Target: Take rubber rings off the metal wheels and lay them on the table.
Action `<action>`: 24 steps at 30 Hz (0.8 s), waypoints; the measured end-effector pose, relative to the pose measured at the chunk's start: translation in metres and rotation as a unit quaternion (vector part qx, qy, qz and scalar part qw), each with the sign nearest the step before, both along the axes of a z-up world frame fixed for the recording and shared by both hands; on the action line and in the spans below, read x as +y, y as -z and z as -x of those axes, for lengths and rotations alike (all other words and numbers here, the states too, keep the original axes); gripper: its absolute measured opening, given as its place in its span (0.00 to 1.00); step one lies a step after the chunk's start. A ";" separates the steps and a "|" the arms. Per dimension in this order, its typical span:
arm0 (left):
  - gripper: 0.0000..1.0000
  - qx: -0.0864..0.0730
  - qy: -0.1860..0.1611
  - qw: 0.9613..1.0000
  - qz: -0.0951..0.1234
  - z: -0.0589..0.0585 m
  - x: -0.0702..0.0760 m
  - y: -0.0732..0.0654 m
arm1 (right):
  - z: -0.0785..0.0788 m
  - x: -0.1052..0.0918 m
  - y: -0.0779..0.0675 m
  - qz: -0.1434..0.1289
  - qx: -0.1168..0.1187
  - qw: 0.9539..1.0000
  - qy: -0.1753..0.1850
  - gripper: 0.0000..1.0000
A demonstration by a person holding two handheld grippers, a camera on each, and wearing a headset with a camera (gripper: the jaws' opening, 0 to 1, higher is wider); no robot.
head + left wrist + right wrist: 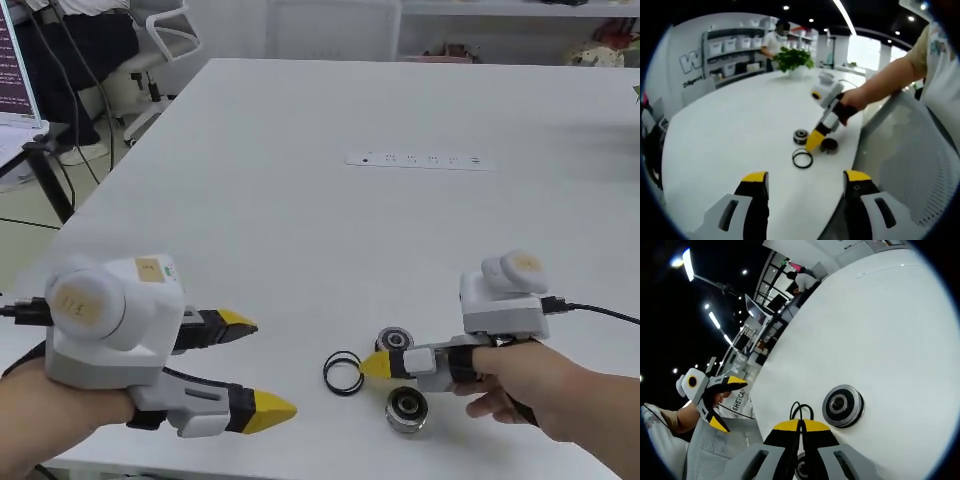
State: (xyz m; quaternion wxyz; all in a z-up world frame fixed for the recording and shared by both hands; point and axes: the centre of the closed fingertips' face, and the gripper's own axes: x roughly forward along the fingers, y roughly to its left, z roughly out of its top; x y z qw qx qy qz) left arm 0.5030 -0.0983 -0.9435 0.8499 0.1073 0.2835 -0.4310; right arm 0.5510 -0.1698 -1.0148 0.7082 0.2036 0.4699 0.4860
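Currently the right gripper (375,367), closed, is hovering between two metal wheels (393,340), the left gripper (262,367) hanging open; a nudge could roll either wheel off the table (300,200).

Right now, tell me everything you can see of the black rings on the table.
The rings are thin black loops, rubber by the look, seemingly two, overlapping and lying flat on the white table near its front edge. In the head view they sit just left of one wheel and another wheel. The right gripper, jaws shut, points at their right edge; whether it touches them I cannot tell. The left gripper is open and apart from them.
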 end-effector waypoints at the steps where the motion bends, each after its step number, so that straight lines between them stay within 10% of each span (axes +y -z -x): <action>1: 0.61 0.000 0.000 1.000 0.000 0.000 0.000 0.000 | 0.000 0.000 0.000 0.002 0.000 1.000 -0.001 0.00; 24: 0.61 0.005 0.002 1.000 -0.001 -0.002 -0.001 0.003 | 0.001 -0.002 0.007 0.015 -0.011 1.000 -0.007 0.00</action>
